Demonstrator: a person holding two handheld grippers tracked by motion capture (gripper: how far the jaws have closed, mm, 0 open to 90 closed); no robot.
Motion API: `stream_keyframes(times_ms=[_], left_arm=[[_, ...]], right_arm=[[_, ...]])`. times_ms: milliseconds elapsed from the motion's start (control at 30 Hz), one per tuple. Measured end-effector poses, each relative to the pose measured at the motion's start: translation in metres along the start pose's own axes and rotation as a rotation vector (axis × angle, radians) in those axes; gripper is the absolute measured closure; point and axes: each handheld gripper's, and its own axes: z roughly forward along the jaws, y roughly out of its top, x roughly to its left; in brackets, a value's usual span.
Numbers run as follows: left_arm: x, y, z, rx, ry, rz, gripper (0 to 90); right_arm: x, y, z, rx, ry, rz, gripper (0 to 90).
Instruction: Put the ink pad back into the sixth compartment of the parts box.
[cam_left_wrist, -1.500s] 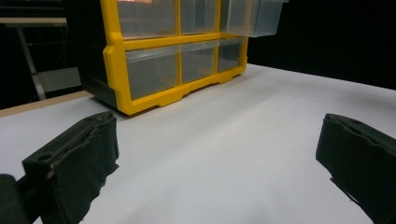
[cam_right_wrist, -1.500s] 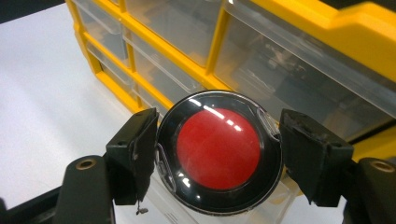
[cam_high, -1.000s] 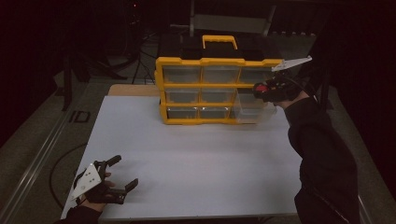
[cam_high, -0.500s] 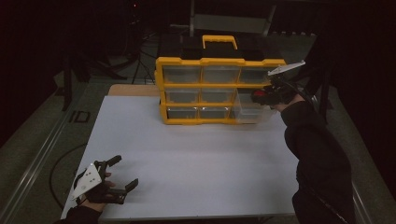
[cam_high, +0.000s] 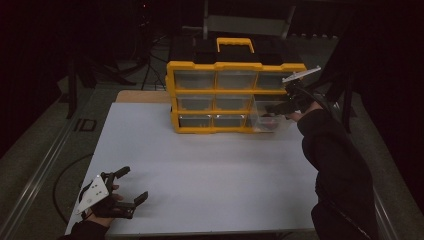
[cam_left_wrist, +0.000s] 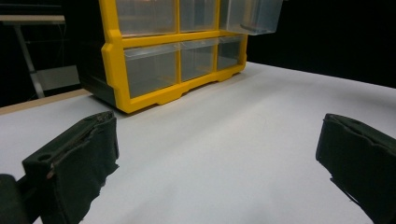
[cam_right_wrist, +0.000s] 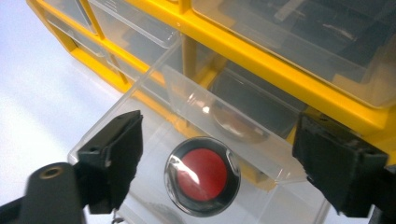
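Left gripper (cam_high: 131, 194): sitting unchanged at the table's (cam_high: 210, 165) near-left corner, jaws wide apart, holding nothing.
Organizer (cam_high: 220, 97): standing at the far side, its right middle drawer (cam_high: 270, 117) pulled out.
Right gripper (cam_right_wrist: 217, 158): hovering over that drawer, jaws just sprung apart.
Red disc (cam_right_wrist: 203, 175): lying loose in the drawer, between the parted jaws.

Drawer cabinet (cam_high: 227, 97) stands at the far middle of the table (cam_high: 210, 170), its right middle drawer (cam_high: 270, 117) pulled out with a round disc (cam_right_wrist: 202, 175) inside under the right gripper (cam_high: 285, 107), left gripper (cam_high: 132, 185) well apart at the near left corner.
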Motion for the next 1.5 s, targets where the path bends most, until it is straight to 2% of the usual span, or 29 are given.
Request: stream_keyframes(times_ms=[167, 367, 567, 633, 733, 800, 900, 1200, 1500], left_arm=[[0.0, 0.0, 0.0, 0.002, 0.0, -0.001, 0.0], [0.0, 0.0, 0.001, 0.004, 0.001, 0.001, 0.0], [0.0, 0.0, 0.001, 0.003, 0.0, -0.001, 0.0], [0.0, 0.0, 0.0, 0.004, 0.0, 0.0, 0.0], [0.0, 0.0, 0.0, 0.004, 0.0, 0.0, 0.0], [0.0, 0.0, 0.0, 0.002, 0.0, -0.001, 0.0], [0.0, 0.0, 0.0, 0.006, -0.001, 0.001, 0.0], [-0.001, 0.0, 0.0, 0.005, 0.001, 0.0, 0.0], [-0.001, 0.0, 0.0, 0.005, 0.001, 0.001, 0.0]], right_arm=[[0.002, -0.001, -0.002, 0.0, 0.022, -0.006, 11.2], [0.005, -0.005, -0.001, -0.024, 0.029, -0.001, 10.9], [0.012, -0.005, -0.003, -0.058, 0.039, -0.019, 10.9], [0.017, -0.006, -0.006, -0.087, 0.046, -0.035, 10.9], [0.022, -0.006, -0.01, -0.119, 0.034, -0.057, 11.0], [0.023, -0.007, -0.011, -0.124, 0.034, -0.053, 11.0], [0.028, -0.009, -0.017, -0.139, 0.059, -0.044, 11.1], [0.039, -0.023, -0.027, -0.17, 0.072, -0.06, 11.0], [0.051, -0.048, -0.036, -0.212, 0.093, -0.068, 11.0]])
